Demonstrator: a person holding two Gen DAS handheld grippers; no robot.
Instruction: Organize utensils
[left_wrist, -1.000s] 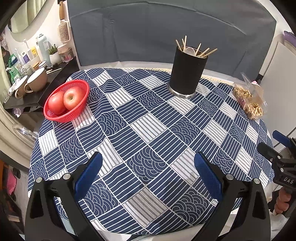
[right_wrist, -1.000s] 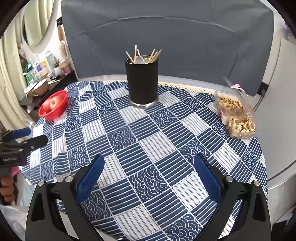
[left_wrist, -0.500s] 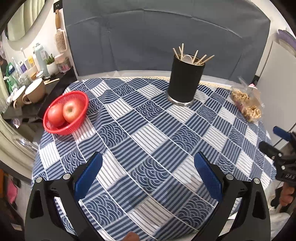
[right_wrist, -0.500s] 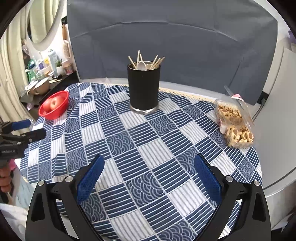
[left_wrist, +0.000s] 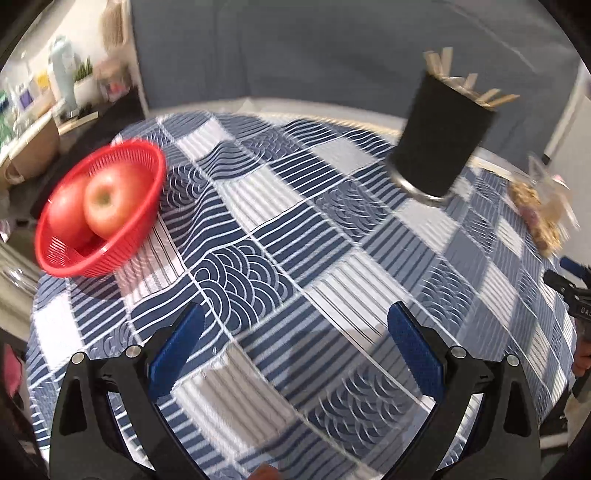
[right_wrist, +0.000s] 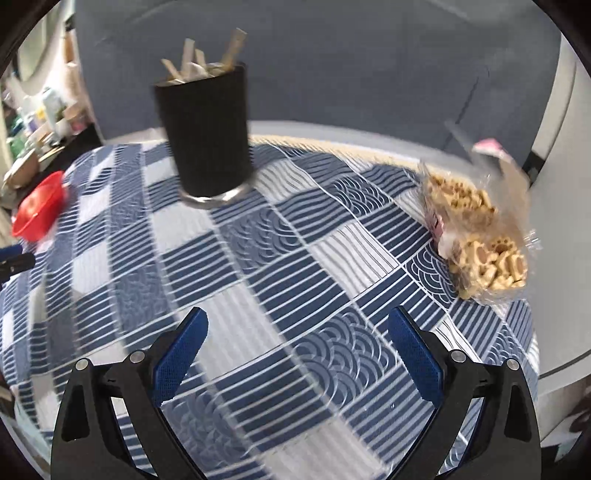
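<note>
A black utensil holder (left_wrist: 441, 138) (right_wrist: 207, 134) stands at the far side of the round table (left_wrist: 295, 258), with wooden sticks (right_wrist: 232, 46) and a pale spoon poking out of its top. Both views are motion-blurred. My left gripper (left_wrist: 295, 354) is open over the near part of the blue-and-white cloth, nothing between its blue pads (left_wrist: 177, 350). My right gripper (right_wrist: 297, 354) is also open and empty, over the table's near right part. The right gripper's tip (left_wrist: 569, 284) shows at the left wrist view's right edge.
A red basket (left_wrist: 99, 210) (right_wrist: 38, 214) with apples (left_wrist: 112, 201) sits at the table's left edge. A clear bag of cookies (right_wrist: 480, 236) (left_wrist: 539, 214) lies at the right edge. A cluttered shelf (left_wrist: 44, 107) stands left, a grey backdrop (left_wrist: 295, 48) behind.
Both grippers have swung in closer over the table and tilted; the holder, basket and cookies now look larger and blurred. Both stay open.
</note>
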